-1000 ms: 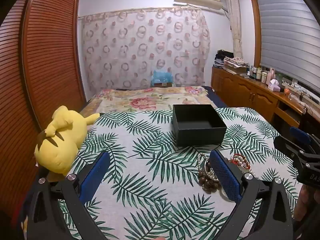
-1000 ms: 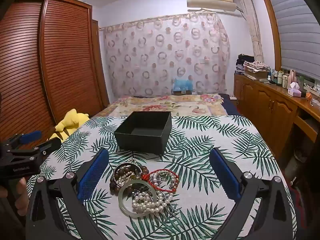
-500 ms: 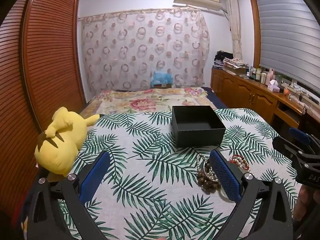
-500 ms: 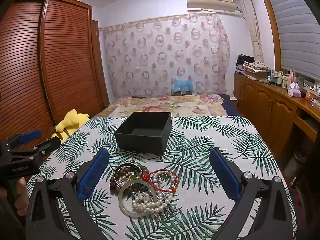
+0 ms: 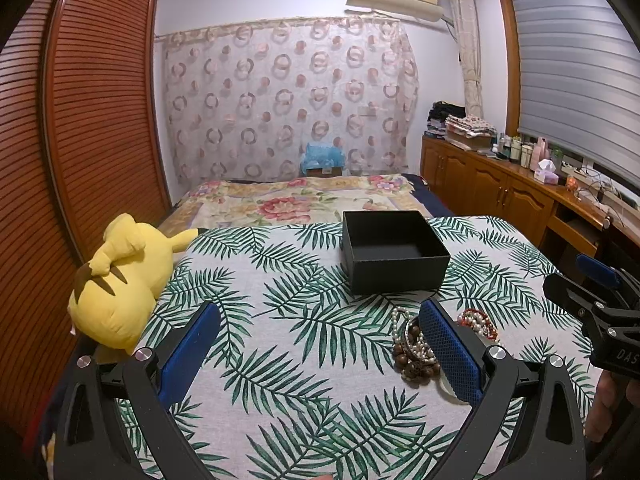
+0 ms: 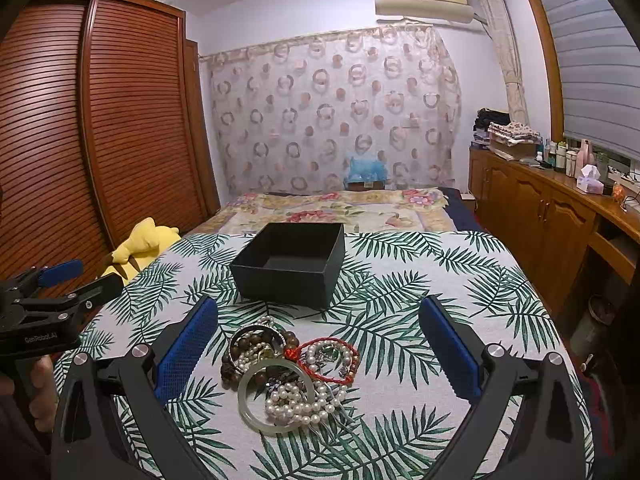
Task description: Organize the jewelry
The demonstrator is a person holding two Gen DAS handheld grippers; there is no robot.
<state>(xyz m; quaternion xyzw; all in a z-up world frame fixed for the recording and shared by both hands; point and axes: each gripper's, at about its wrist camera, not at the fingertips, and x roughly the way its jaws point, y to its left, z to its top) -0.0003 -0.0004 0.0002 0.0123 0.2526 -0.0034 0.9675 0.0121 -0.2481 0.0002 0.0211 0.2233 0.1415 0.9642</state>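
Note:
An open black box stands empty on the palm-leaf cloth. Just in front of it lies a heap of jewelry: a pale green bangle, white pearl strands, a red cord bracelet and brown wooden beads. My right gripper hangs open over the heap, with nothing between its blue pads. My left gripper is open too, holding nothing, and the heap lies by its right finger. Each gripper shows at the edge of the other's view: the left gripper, the right gripper.
A yellow plush toy lies at the table's left edge by the slatted wooden wardrobe. Behind the table is a bed with a floral cover. A wooden cabinet with bottles runs along the right wall.
Both views have shifted very slightly; the box and jewelry lie where they were. Both grippers stay open.

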